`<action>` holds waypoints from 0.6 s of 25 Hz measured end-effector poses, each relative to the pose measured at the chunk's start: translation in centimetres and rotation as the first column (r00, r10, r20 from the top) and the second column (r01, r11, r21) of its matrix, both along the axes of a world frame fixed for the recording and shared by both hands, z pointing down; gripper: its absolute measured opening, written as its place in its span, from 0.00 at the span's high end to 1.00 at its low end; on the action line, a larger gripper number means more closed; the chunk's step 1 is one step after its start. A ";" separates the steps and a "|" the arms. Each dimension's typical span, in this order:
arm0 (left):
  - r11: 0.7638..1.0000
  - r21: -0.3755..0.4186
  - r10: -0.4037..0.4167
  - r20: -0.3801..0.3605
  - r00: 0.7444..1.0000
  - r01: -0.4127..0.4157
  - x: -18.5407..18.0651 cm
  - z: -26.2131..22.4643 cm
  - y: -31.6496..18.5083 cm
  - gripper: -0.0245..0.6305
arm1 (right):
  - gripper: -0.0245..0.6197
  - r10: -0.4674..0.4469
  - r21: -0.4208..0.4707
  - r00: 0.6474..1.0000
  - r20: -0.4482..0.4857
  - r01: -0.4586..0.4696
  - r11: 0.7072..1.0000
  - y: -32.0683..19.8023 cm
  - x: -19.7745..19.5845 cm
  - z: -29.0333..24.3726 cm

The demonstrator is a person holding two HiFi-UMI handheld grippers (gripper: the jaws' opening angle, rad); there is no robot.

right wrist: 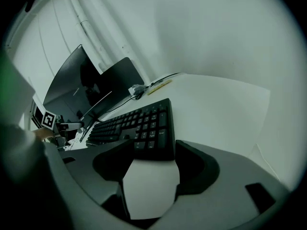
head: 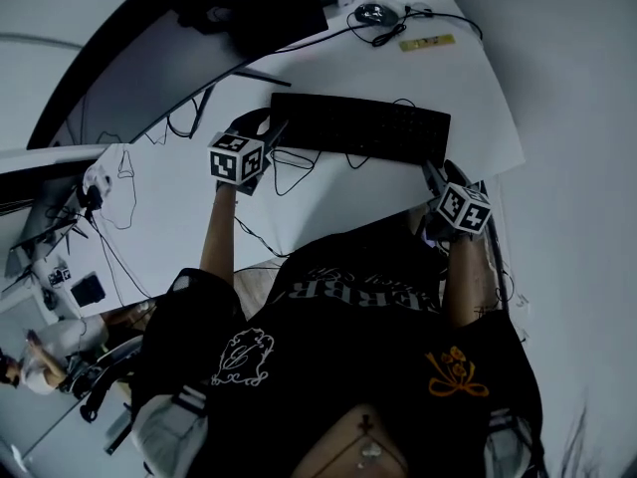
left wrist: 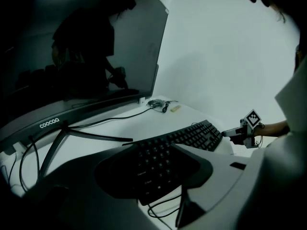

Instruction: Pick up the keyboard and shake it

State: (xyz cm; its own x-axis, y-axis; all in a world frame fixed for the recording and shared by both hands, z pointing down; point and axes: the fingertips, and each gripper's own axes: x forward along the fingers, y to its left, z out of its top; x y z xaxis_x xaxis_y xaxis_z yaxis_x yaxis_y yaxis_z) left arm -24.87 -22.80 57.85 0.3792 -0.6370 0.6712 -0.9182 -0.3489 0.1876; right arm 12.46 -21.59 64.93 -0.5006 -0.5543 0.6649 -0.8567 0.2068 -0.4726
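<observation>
A black keyboard (head: 363, 127) lies across the white desk (head: 468, 88). My left gripper (head: 265, 125) is at its left end and my right gripper (head: 434, 173) at its right end. In the left gripper view the keyboard (left wrist: 192, 135) runs away from the left gripper (left wrist: 153, 176), its near end between jaws that stand apart from it. In the right gripper view the keyboard's (right wrist: 134, 123) other end sits between the right gripper's (right wrist: 151, 169) spread jaws, with bare desk showing below it. Both grippers are open, neither pressing on the keyboard.
A large dark curved monitor (head: 199, 18) stands behind the keyboard on a thin-legged stand (left wrist: 72, 133). A mouse (head: 373, 13) and a yellow strip (head: 426, 42) lie at the far right corner. Loose black cables (head: 289, 172) trail off the desk's near edge.
</observation>
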 end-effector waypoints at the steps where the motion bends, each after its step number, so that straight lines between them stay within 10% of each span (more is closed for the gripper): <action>1: 0.999 -0.033 0.017 0.012 1.000 -0.017 -0.5 1.0 -0.4 0.65 | 0.53 0.002 -0.006 1.000 0.002 -0.002 1.000 0.0 -0.1 0.2; 15: 0.930 -0.283 0.219 -0.083 0.972 -0.234 -2.0 7.2 -3.9 0.47 | 0.45 0.026 -0.009 1.000 -0.009 -0.026 1.000 -0.5 -0.7 1.0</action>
State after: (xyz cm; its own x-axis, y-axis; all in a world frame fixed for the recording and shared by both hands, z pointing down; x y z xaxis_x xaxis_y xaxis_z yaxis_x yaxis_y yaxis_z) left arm -26.91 -26.73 65.09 0.5280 -0.3117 0.7900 -0.8080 -0.4708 0.3543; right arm 11.78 -22.05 65.97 -0.4800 -0.5608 0.6746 -0.8660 0.1800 -0.4666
